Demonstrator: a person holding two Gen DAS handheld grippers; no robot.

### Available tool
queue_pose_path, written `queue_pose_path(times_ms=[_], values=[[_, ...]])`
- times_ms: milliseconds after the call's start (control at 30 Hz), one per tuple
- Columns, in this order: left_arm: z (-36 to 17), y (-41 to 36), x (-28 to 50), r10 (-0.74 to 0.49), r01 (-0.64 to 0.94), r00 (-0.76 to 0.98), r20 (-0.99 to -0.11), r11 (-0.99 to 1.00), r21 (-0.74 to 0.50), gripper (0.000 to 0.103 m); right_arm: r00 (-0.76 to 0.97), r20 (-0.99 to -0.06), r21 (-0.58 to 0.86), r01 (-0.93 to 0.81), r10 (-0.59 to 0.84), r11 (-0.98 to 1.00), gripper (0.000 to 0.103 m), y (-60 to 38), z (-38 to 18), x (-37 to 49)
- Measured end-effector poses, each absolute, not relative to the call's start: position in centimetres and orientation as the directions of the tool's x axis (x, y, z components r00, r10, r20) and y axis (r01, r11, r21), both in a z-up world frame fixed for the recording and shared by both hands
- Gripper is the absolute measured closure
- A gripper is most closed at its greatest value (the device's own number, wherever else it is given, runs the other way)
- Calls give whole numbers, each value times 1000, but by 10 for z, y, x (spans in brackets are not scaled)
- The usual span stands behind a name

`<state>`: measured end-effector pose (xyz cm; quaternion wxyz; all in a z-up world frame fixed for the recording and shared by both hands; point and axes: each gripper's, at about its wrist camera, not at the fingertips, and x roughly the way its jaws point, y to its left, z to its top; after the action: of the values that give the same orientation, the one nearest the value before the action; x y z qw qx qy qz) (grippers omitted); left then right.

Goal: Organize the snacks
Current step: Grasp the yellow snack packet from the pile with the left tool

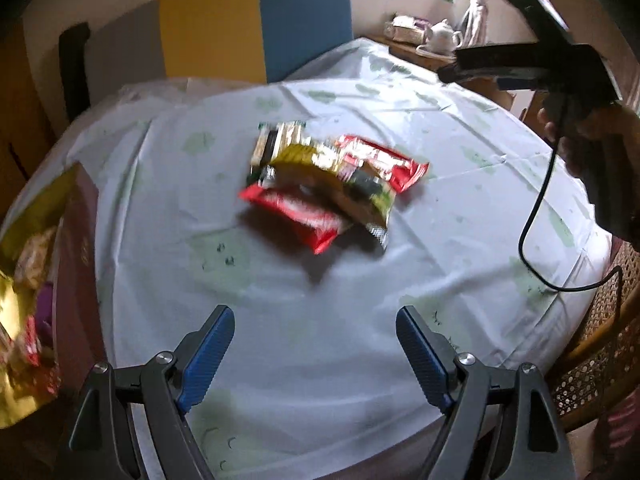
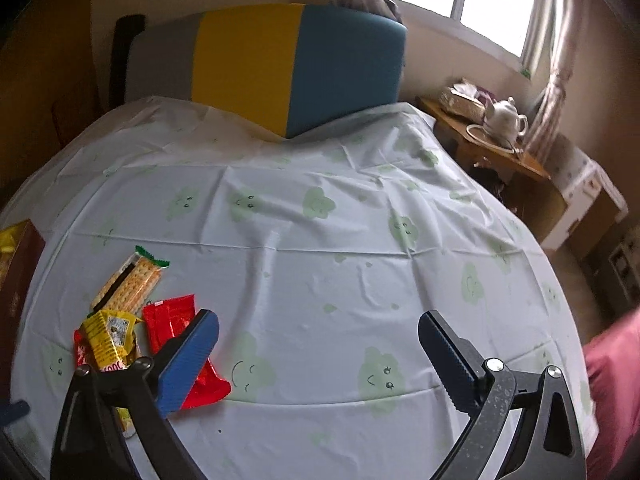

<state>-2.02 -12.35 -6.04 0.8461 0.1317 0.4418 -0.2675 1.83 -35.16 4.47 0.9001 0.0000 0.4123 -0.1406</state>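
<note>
Several snack packets lie heaped mid-table: a cracker pack (image 1: 280, 140), a yellow packet (image 1: 332, 176) and two red packets (image 1: 384, 160). My left gripper (image 1: 314, 316) hovers open in front of the heap, with only tablecloth between its blue pads. The right gripper (image 1: 452, 72), in a person's hand (image 1: 580, 136), hangs above the table's far right. In the right wrist view the right gripper (image 2: 318, 320) stands wide open over bare cloth. The cracker pack (image 2: 132, 280), yellow packet (image 2: 108, 336) and a red packet (image 2: 172, 320) lie by its left finger (image 2: 192, 356).
A dark red box (image 1: 76, 264) holding snack bags sits at the table's left edge, also seen as the box (image 2: 16, 264). A yellow and blue chair back (image 2: 296, 72) stands behind the table. A teapot (image 2: 504, 118) rests on a side table. A wicker chair (image 1: 600, 344) is on the right.
</note>
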Motion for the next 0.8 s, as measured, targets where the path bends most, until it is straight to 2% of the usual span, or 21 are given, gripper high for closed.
queue_pose_path(times_ms=[133, 200, 533, 800], values=[[-72, -119, -14, -323, 542, 416, -850, 839, -54, 40, 608, -755, -104, 261, -247, 960, 2, -354, 43, 19], [-70, -116, -9, -335, 531, 403, -852, 844, -81, 46, 602, -758, -112, 259, -251, 959, 2, -354, 41, 20], [-31, -146, 40, -425, 508, 377, -823, 838, -200, 48, 597, -761, -127, 249, -255, 960, 2, -352, 40, 20], [-42, -197, 85, -421, 464, 307, -854, 849, -252, 51, 604, -756, -119, 249, -250, 961, 2, -353, 43, 20]])
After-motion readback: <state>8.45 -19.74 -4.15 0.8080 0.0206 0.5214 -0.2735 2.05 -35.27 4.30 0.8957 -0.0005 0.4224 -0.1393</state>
